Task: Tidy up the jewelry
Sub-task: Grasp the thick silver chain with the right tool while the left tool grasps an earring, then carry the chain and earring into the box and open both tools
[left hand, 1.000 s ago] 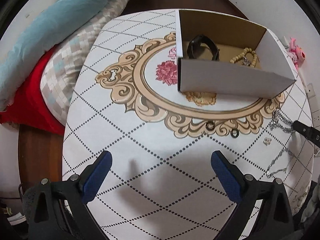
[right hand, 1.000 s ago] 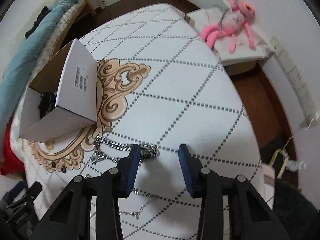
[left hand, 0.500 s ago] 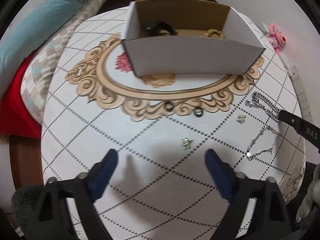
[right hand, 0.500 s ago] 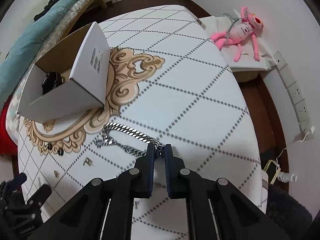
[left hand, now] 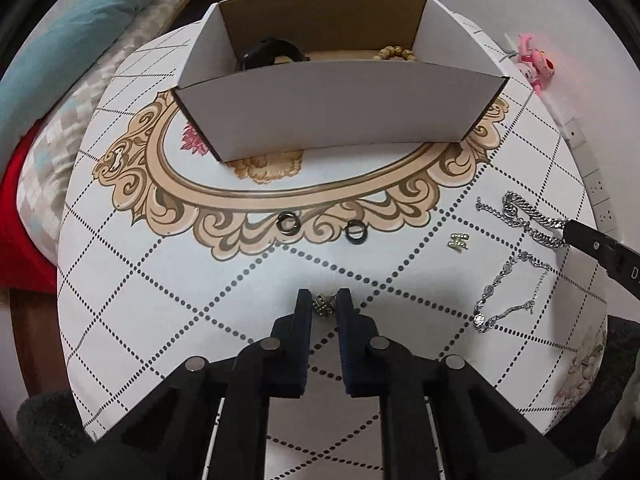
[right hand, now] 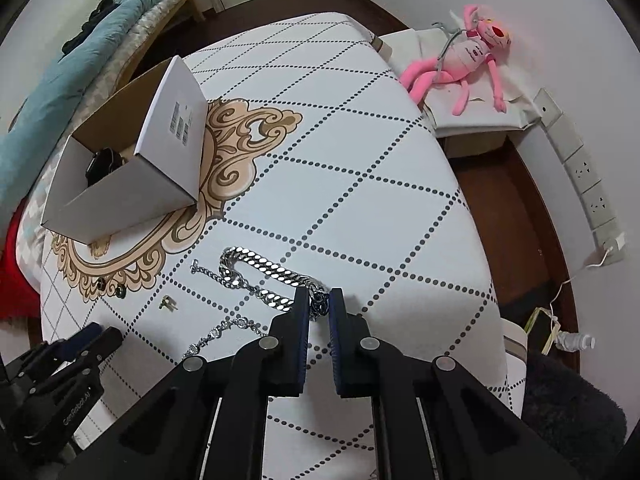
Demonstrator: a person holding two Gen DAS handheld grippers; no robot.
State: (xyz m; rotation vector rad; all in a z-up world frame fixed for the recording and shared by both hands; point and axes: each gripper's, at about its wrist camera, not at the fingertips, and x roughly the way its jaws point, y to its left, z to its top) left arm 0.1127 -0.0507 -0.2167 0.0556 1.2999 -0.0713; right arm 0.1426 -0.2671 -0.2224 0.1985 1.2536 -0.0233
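1. Our left gripper point(left hand: 324, 307) is pinched nearly closed on a small gold stud earring point(left hand: 323, 306) lying on the table.
2. Our right gripper point(right hand: 319, 305) clamps the heavy silver curb chain point(right hand: 256, 270).
3. Next, we judge, lift both into the open white cardboard box point(left hand: 336, 112).

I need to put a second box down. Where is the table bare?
Bare cloth lies right of the box, toward the pink toy, and left of the left claw. It is crowded around the thick chain, thin chain, earring and two rings.
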